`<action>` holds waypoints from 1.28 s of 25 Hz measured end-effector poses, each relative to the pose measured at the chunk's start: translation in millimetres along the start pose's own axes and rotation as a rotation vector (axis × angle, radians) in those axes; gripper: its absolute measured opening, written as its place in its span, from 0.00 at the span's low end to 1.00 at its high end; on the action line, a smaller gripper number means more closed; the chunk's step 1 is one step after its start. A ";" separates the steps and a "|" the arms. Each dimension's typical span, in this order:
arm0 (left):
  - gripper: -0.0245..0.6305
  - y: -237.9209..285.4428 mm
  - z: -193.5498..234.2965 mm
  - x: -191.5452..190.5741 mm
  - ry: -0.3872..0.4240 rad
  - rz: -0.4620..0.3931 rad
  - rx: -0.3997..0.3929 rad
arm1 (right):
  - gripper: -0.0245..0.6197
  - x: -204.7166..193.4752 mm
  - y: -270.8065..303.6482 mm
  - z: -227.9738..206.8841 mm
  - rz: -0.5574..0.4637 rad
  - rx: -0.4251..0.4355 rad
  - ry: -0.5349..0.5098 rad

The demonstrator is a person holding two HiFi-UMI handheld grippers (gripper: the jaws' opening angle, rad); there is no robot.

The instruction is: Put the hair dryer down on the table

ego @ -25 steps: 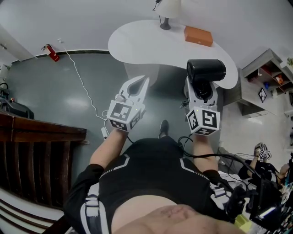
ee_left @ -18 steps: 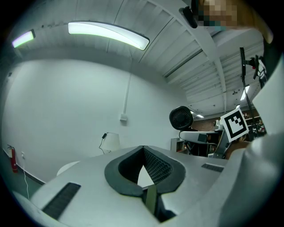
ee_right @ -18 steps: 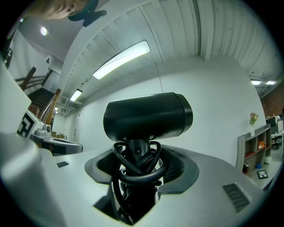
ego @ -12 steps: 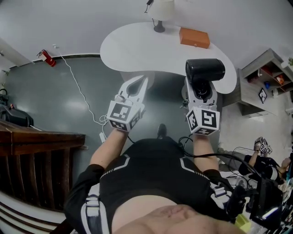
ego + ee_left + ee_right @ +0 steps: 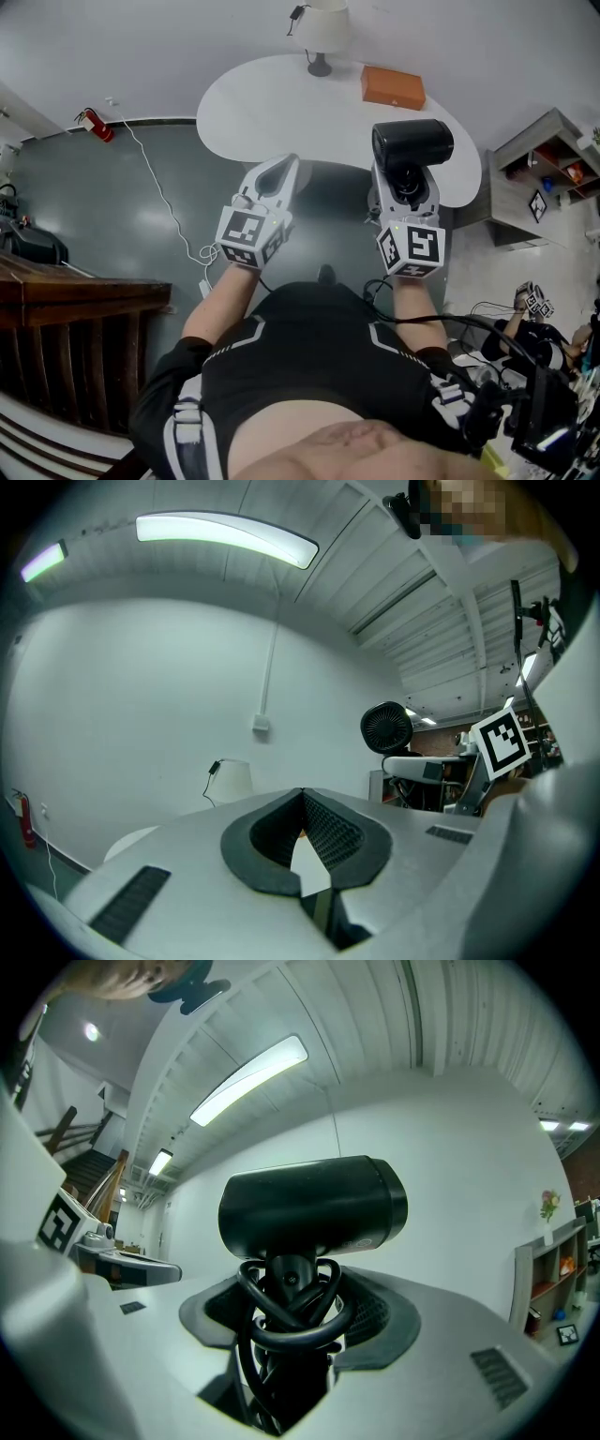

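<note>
The right gripper view shows what the head view cannot. The right gripper (image 5: 289,1288) pinches the hair dryer (image 5: 312,1206) by its handle, and a black cord (image 5: 292,1340) loops round it. The dryer is up in the air by the white table's (image 5: 262,103) near edge. The left gripper (image 5: 279,173) is pressed shut on nothing. A shelf (image 5: 548,155) holds small things.

L gripper (image 5: 302,794): jaws together, empty | hair dryer (image 5: 386,727) to R | lamp (image 5: 231,780) behind, by wall
</note>
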State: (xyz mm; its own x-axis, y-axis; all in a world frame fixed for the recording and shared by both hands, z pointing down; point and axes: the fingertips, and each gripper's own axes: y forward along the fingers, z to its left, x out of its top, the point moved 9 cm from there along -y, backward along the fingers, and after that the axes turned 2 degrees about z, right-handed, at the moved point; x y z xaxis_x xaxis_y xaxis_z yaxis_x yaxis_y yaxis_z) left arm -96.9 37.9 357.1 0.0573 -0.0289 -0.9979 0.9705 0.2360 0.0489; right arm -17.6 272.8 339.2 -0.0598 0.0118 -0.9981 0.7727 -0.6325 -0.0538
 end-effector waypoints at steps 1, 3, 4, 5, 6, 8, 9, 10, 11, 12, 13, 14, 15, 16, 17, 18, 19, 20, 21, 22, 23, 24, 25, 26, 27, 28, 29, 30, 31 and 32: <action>0.08 5.7 -1.0 -0.6 -0.001 0.004 0.001 | 0.46 -0.9 2.2 -4.7 0.002 0.005 -0.001; 0.08 17.2 -3.9 -1.5 -0.004 0.009 0.000 | 0.46 -2.7 6.1 -14.1 0.005 0.014 -0.004; 0.08 24.1 -5.9 -1.5 -0.005 0.011 -0.002 | 0.46 -3.7 8.7 -19.8 0.004 0.019 -0.004; 0.08 32.5 -8.3 -1.2 -0.005 0.012 -0.003 | 0.46 -4.9 12.3 -26.9 0.004 0.025 -0.002; 0.08 42.8 -11.2 -0.7 -0.004 0.014 -0.002 | 0.46 -6.6 16.9 -35.9 0.005 0.031 0.003; 0.08 66.8 -17.6 -0.8 -0.003 0.022 0.003 | 0.46 -11.6 28.0 -57.7 0.012 0.043 0.013; 0.08 76.5 -20.0 -1.9 -0.004 0.027 0.009 | 0.46 -14.3 32.6 -66.8 0.015 0.048 0.013; 0.08 81.9 -21.1 -3.4 -0.006 0.030 0.016 | 0.46 -16.3 35.6 -72.2 0.017 0.053 0.011; 0.08 83.1 -21.1 -4.4 -0.008 0.031 0.026 | 0.46 -17.3 36.8 -74.0 0.016 0.059 0.009; 0.08 81.5 -20.6 -4.7 -0.007 0.029 0.035 | 0.46 -17.7 36.9 -73.6 0.014 0.065 0.008; 0.08 79.0 -19.9 -4.6 -0.005 0.025 0.044 | 0.46 -18.0 36.5 -72.8 0.010 0.072 0.007; 0.08 76.6 -19.2 -4.4 -0.004 0.021 0.053 | 0.46 -18.5 36.0 -72.3 0.007 0.077 0.006; 0.08 74.4 -18.8 -4.4 -0.005 0.020 0.062 | 0.46 -19.0 35.6 -72.1 0.006 0.080 0.004; 0.08 72.3 -18.5 -4.7 -0.006 0.022 0.070 | 0.46 -19.3 35.2 -72.0 0.009 0.081 0.005; 0.08 70.0 -18.4 -5.2 -0.006 0.027 0.076 | 0.46 -19.4 34.7 -71.8 0.012 0.081 0.007; 0.08 67.4 -18.2 -5.5 -0.005 0.032 0.082 | 0.46 -19.4 34.3 -71.3 0.013 0.083 0.012; 0.08 64.7 -17.8 -5.4 -0.001 0.037 0.087 | 0.46 -19.2 33.7 -70.3 0.011 0.086 0.014; 0.08 61.9 -17.4 -5.1 0.003 0.039 0.091 | 0.46 -18.7 33.0 -69.0 0.007 0.089 0.014; 0.08 59.6 -16.9 -4.6 0.006 0.041 0.094 | 0.46 -18.1 32.5 -67.9 0.002 0.090 0.012; 0.08 58.8 -16.3 -3.9 0.008 0.041 0.097 | 0.46 -17.8 33.0 -68.1 -0.002 0.089 0.011; 0.08 60.7 -15.6 -3.2 0.009 0.041 0.100 | 0.46 -18.0 35.4 -70.3 -0.002 0.087 0.013; 0.08 65.5 -14.7 -2.4 0.010 0.043 0.102 | 0.46 -18.9 40.0 -74.5 0.000 0.087 0.021; 0.08 71.8 -13.3 -1.6 0.012 0.046 0.105 | 0.46 -20.5 46.1 -79.6 0.004 0.088 0.029; 0.08 78.0 -11.4 -1.1 0.013 0.048 0.107 | 0.46 -22.2 52.4 -84.0 0.009 0.091 0.037; 0.08 82.3 -9.3 -1.0 0.013 0.050 0.109 | 0.46 -23.6 57.4 -86.5 0.012 0.094 0.039; 0.08 83.6 -7.4 -1.2 0.012 0.049 0.110 | 0.46 -24.3 60.2 -86.6 0.014 0.098 0.037; 0.08 82.2 -6.2 -1.8 0.012 0.046 0.111 | 0.46 -24.1 60.8 -84.4 0.012 0.101 0.032; 0.08 79.8 -5.1 -2.8 0.012 0.042 0.111 | 0.46 -23.5 60.4 -81.5 0.008 0.104 0.027; 0.08 79.2 -3.2 -3.8 0.012 0.037 0.112 | 0.46 -23.1 61.8 -79.3 0.004 0.107 0.023; 0.08 81.8 1.1 -4.7 0.009 0.034 0.114 | 0.46 -22.9 66.8 -78.3 0.003 0.111 0.022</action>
State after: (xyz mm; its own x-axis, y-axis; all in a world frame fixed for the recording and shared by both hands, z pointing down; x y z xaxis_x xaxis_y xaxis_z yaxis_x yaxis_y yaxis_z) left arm -17.6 56.3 365.9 0.0893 -0.0143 -0.9959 0.9884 0.1248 0.0869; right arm 84.9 290.9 356.1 -0.0433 0.0259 -0.9987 0.6980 -0.7145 -0.0488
